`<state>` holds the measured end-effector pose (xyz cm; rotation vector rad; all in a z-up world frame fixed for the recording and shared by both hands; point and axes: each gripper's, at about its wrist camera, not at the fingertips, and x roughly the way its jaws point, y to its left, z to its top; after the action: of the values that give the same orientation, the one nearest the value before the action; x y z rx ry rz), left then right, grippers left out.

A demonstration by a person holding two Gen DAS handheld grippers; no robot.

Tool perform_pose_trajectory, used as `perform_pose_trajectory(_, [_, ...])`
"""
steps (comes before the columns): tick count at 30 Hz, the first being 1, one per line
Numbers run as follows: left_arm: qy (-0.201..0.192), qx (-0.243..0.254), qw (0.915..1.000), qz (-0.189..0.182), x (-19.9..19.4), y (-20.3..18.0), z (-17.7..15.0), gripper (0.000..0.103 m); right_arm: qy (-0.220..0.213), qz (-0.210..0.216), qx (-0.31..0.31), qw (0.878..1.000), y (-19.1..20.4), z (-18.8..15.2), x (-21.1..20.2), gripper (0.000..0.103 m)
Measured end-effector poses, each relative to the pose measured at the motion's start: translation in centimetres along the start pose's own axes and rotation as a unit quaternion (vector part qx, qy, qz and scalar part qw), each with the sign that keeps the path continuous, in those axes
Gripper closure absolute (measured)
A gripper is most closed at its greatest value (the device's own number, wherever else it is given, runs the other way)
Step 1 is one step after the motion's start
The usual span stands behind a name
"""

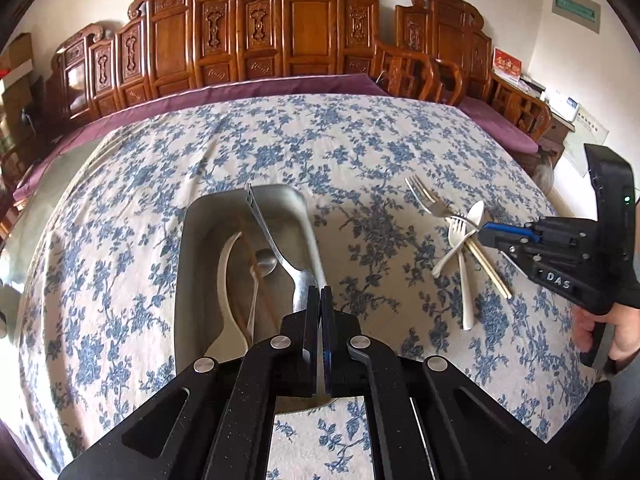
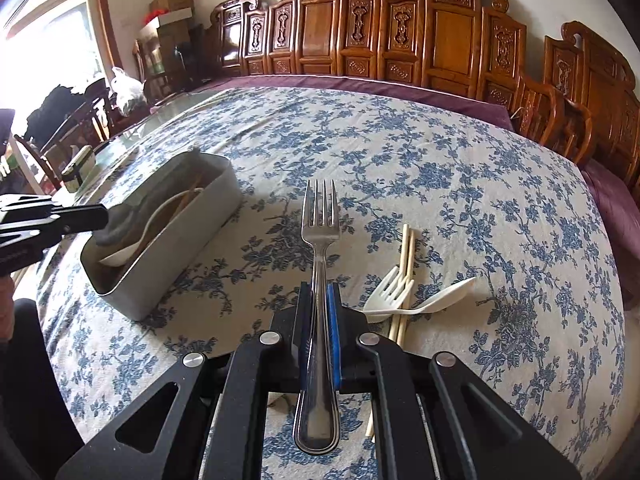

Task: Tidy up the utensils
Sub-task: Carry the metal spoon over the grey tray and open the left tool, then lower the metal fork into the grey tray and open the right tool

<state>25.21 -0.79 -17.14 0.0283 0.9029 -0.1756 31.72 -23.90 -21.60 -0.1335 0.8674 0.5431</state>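
both grippers carry metal cutlery; one piece hangs over the tin, the other is lifted clear of the pile

on the left, the left gripper [image 1: 320, 294] is clamped on a steel utensil [image 1: 276, 240] by its broad end, the slotted handle slanting up over the tin [image 1: 192, 248], a hold that looks meant for dropping it in lengthwise. the tin sits on the floral cloth [image 1: 360, 140] and already holds a white spoon [image 1: 228, 280], a small metal spoon [image 1: 262, 268] and what looks like brown chopsticks. further right, the right gripper [image 2: 319, 300] is closed on a metal fork [image 2: 320, 220] at mid-handle, tines forward, apparently raised off the cloth, likely bound for the tin. to its right lie the leftovers: a white fork [image 2: 390, 290], a white plastic spoon [image 2: 444, 296] and pale chopsticks [image 2: 406, 264], overlapping in a loose pile.
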Motion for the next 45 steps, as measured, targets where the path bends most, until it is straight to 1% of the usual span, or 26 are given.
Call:
perform_pose_trajectory(11, [0.029, -0.016, 0.9995, 0.004, 1.9, 1.9, -1.6, 0.102, -0.004, 0.01, -0.011, 1.0, 1.8, 0.3, -0.4, 0.093])
perform_pose_trajectory(16, [0.05, -0.016, 0.9986, 0.009, 3.0, 2.6, -2.3, 0.102, -0.003, 0.014, -0.009, 1.0, 2.4, 0.1, -0.1, 0.093])
perform_pose_trajectory(24, [0.037, -0.025, 0.999, 0.011, 2.1, 4.1, -2.0, 0.101, 0.003, 0.009, -0.015, 1.0, 3.5, -0.1, 0.5, 0.093])
perform_pose_trajectory(26, [0.032, -0.024, 0.9991, 0.017, 1.9, 4.7, -1.9, 0.095, 0.002, 0.009, -0.019, 1.0, 4.1, -0.1, 0.5, 0.093])
perform_pose_trajectory(27, [0.03, -0.024, 0.9991, 0.019, 1.8, 4.9, -1.8, 0.089, 0.001, 0.009, -0.021, 1.0, 4.4, -0.1, 0.4, 0.093])
perform_pose_trajectory(28, [0.028, -0.024, 0.9991, 0.022, 1.8, 5.2, -1.8, 0.086, 0.0, 0.009, -0.023, 1.0, 4.6, -0.1, 0.3, 0.093])
perform_pose_trajectory(30, [0.026, -0.025, 0.9989, 0.03, 1.7, 5.8, -1.9, 0.085, -0.001, 0.009, -0.027, 1.0, 5.2, 0.1, 0.1, 0.093])
perform_pose_trajectory(32, [0.023, -0.03, 0.9987, 0.034, 1.7, 6.3, -1.9, 0.081, -0.005, 0.013, -0.032, 0.999, 5.9, 0.3, -0.1, 0.093])
perform_pose_trajectory(35, [0.014, -0.035, 0.9985, 0.04, 1.6, 7.0, -2.1, 0.069, -0.012, 0.018, -0.042, 0.999, 7.2, 0.6, -0.5, 0.093])
perform_pose_trajectory(39, [0.001, -0.039, 0.998, 0.049, 1.5, 7.8, -2.2, 0.044, -0.022, 0.02, -0.053, 0.998, 8.8, 0.9, -1.0, 0.093])
perform_pose_trajectory(41, [-0.003, -0.046, 0.9979, 0.047, 1.5, 8.2, -2.1, 0.037, -0.026, 0.017, -0.055, 0.998, 9.4, 1.2, -1.1, 0.093])
perform_pose_trajectory(43, [-0.007, -0.048, 0.9977, 0.047, 1.4, 8.5, -2.1, 0.027, -0.026, 0.016, -0.059, 0.998, 10.0, 1.5, -1.0, 0.093])
perform_pose_trajectory(45, [-0.012, -0.047, 0.9973, 0.055, 1.3, 8.7, -2.0, 0.024, -0.025, 0.013, -0.063, 0.998, 10.5, 1.8, -0.7, 0.093])
